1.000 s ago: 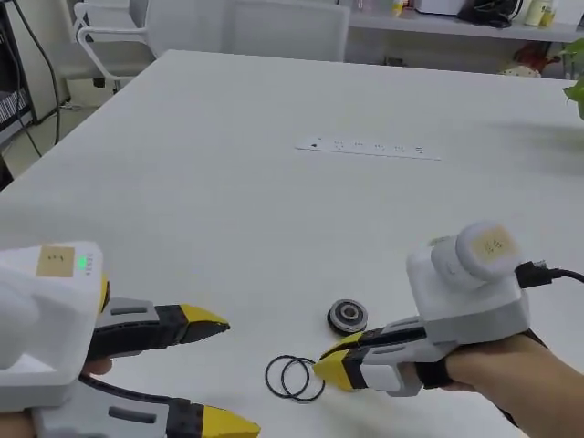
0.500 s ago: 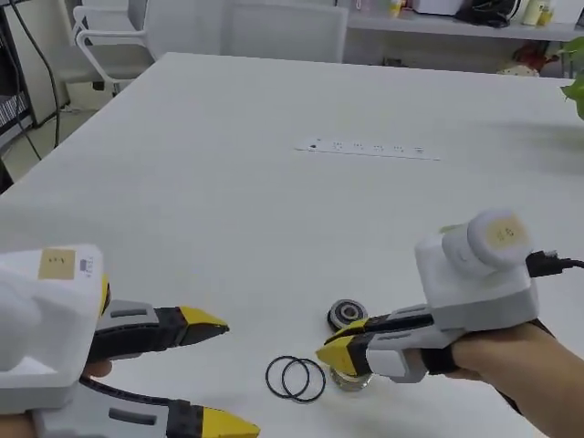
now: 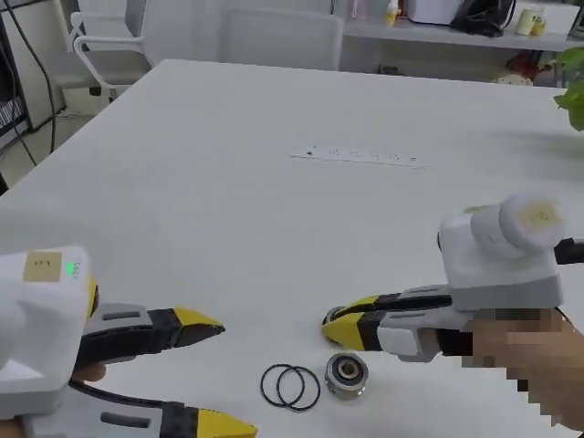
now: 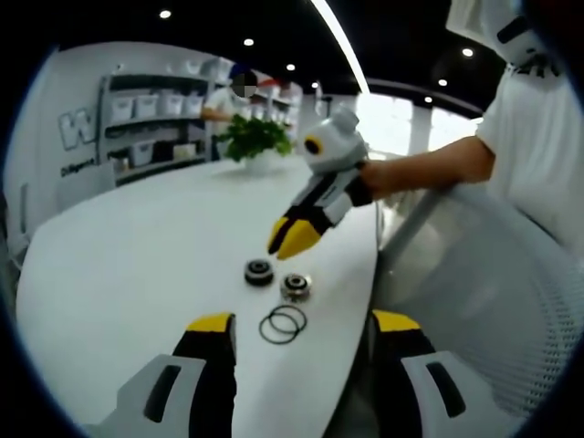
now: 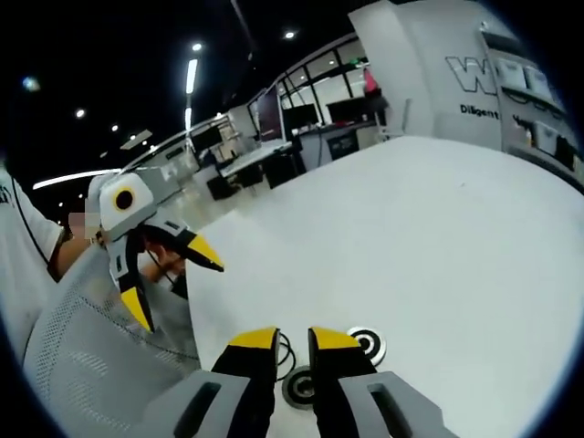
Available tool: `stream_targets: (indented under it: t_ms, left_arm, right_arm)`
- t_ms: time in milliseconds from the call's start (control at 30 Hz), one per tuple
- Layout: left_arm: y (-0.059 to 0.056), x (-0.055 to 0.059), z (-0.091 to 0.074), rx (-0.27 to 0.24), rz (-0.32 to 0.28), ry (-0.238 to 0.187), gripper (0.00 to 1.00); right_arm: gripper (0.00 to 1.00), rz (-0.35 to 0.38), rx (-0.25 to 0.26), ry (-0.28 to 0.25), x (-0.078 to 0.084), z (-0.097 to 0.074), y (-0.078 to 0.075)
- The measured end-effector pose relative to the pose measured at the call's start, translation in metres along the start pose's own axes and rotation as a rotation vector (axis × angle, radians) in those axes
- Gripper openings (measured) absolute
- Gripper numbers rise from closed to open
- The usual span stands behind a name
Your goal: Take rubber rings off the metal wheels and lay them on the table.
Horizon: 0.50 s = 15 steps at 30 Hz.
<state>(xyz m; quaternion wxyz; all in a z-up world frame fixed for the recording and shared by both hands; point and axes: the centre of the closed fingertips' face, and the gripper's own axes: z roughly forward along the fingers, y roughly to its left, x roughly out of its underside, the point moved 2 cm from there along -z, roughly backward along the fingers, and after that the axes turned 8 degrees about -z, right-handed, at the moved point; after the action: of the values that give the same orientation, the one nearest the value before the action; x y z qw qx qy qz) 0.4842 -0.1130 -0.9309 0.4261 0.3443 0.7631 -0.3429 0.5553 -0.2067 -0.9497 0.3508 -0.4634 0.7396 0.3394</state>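
Note:
Two black rubber rings [image 3: 290, 386] lie overlapped on the white table [image 3: 274, 210] near its front edge. A bare metal wheel [image 3: 348, 374] rests just right of them. A second wheel with a dark rim [image 4: 259, 271] sits a little farther out beside the bare wheel [image 4: 296, 286]. My right gripper [image 3: 336, 325] hovers above the wheels with its jaws together and nothing between them. In its own view, the right gripper [image 5: 292, 339] has the wheels just below its tips. My left gripper [image 3: 205, 374] is open at the left, pointing at the rings [image 4: 281, 324].
A white power strip [image 3: 358, 156] lies flat mid-table. Chairs [image 3: 109, 41] stand at the far end, and a shelf with clutter runs along the back wall. A potted plant [image 4: 255, 139] stands on the table's right side. The table's near edge runs just beyond the rings.
My right gripper has let go of the bare wheel beside the rings and lifted up and to the right. The left gripper has stayed open in place.

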Motion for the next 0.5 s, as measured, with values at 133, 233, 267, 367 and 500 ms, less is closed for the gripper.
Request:
stream_targets:
  t_ms: [133,233,267,367,500]
  left_arm:
    - [0.002,-0.006,-0.002,-0.016,0.017,-0.009,0.61]
    - [0.002,-0.011,-0.004,-0.006,0.036,-0.002,0.62]
    - [0.003,-0.014,-0.005,-0.004,0.046,0.004,0.62]
    - [0.007,-0.027,-0.007,-0.01,0.076,0.004,0.62]
    - [0.017,-0.054,-0.007,-0.018,0.123,-0.016,0.62]
  right_arm:
    - [0.12,-0.028,0.032,-0.02,-0.015,-0.008,-0.01]
    - [0.13,-0.048,0.058,-0.037,-0.024,-0.018,-0.018]
    - [0.13,-0.054,0.068,-0.045,-0.027,-0.021,-0.022]
    - [0.14,-0.042,0.104,-0.075,-0.034,-0.028,-0.032]
    - [0.14,0.001,0.142,-0.107,-0.033,-0.03,-0.044]
